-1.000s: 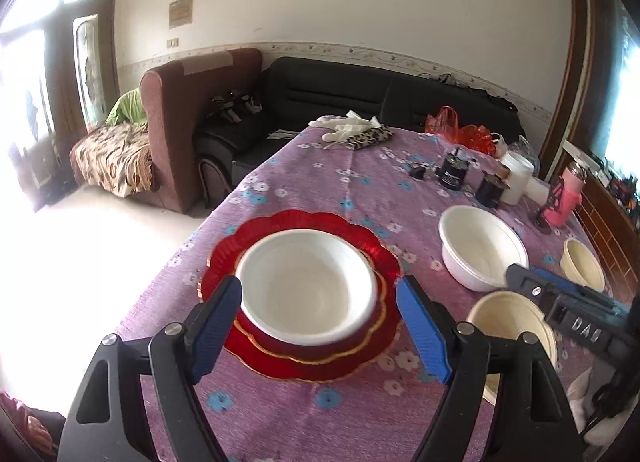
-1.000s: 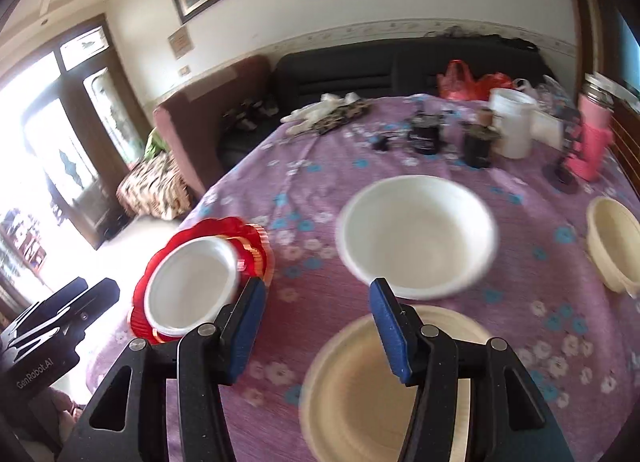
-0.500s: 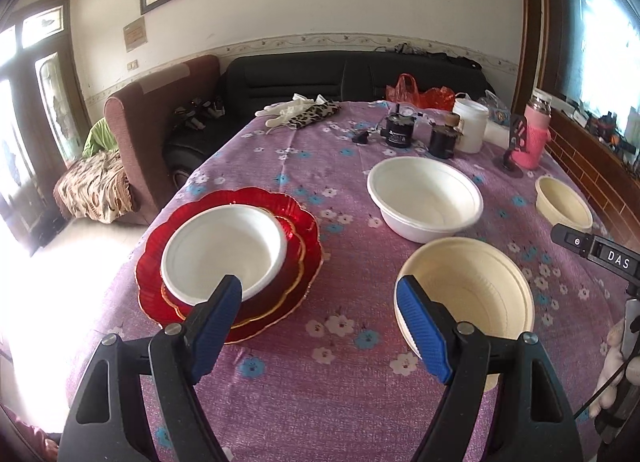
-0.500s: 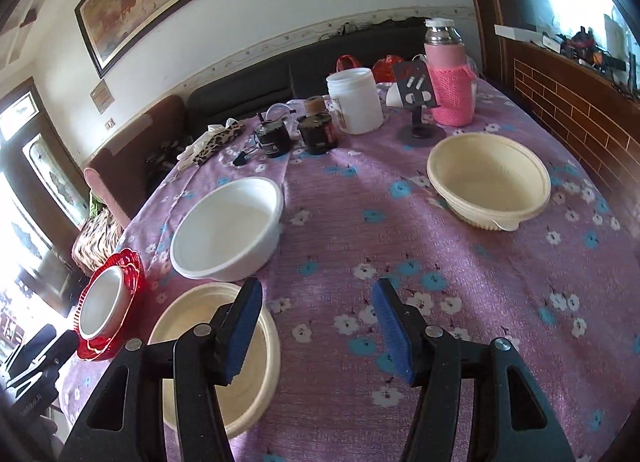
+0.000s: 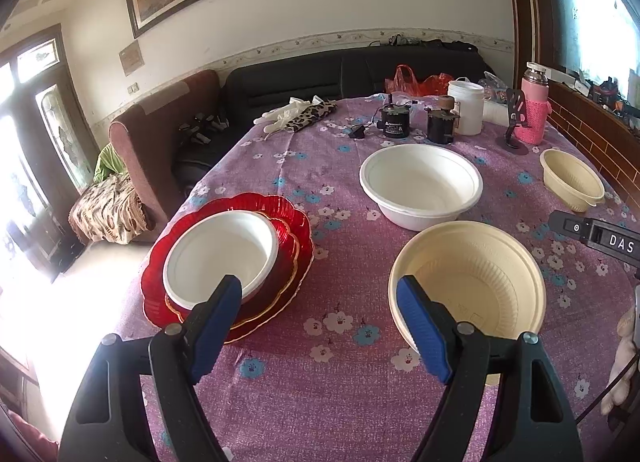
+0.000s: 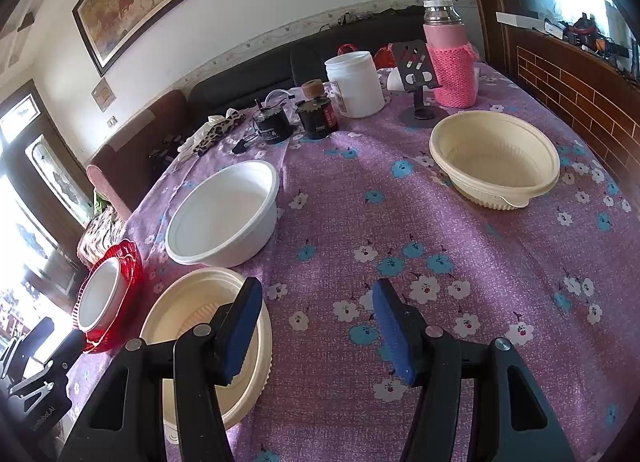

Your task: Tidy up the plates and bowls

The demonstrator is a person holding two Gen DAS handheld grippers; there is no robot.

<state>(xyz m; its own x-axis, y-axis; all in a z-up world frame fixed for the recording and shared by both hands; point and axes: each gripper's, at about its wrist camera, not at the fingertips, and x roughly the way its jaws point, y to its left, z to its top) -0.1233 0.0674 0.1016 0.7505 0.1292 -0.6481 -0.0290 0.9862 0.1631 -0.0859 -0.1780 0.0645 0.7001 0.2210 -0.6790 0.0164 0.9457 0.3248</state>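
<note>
Small white bowl (image 5: 220,252) nested on stacked red plates (image 5: 298,230) at the near left of the counter (image 5: 340,402); large white bowl (image 5: 420,182) farther, centre; large cream bowl (image 5: 468,282) near, right of the plates; small cream bowl (image 6: 494,156) far right. Left tool (image 5: 320,298) and right tool (image 6: 316,306) both held apart above the cloth, gripping nothing

Sitting on the worktop (image 5: 344,390) are two white bowls (image 5: 420,184) (image 5: 222,252), two cream bowls (image 5: 468,282) (image 5: 572,178), and two stacked red plates (image 5: 298,238) (image 5: 290,250).
</note>
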